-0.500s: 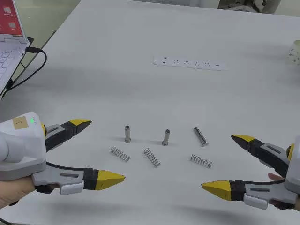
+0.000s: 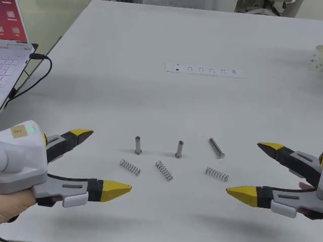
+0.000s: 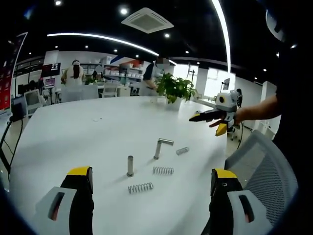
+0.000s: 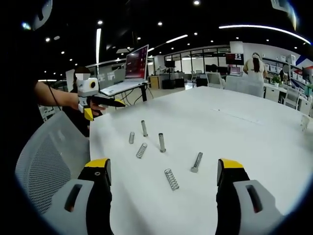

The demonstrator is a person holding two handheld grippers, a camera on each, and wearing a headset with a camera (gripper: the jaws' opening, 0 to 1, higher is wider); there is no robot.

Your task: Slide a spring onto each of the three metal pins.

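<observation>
The left pin [image 2: 138, 144] and middle pin [image 2: 179, 149] stand upright on the counter [image 2: 202, 111], and the right pin [image 2: 216, 147] lies flat. The springs [image 2: 163, 170] lie one before each, likely paired for threading, none on yet. Your left tongs [image 2: 107, 160] and right tongs [image 2: 247, 169] flank the row, both spread wide and empty.

The head view's left edge is cutting off the laptop [image 2: 9, 48], leaving just a corner of its screen and keys. Its cable [image 2: 44, 57] is running out of frame. The right edge is slicing through a pale object [image 2: 318, 58], too partial to identify. That edge is also cropping the body of the right tongs [image 2: 243, 168]. The hand [image 2: 11, 207] holding the left tongs [image 2: 112, 160] is showing only in part. Markings on the power strip [image 2: 204, 69] are appearing too small to read.
</observation>
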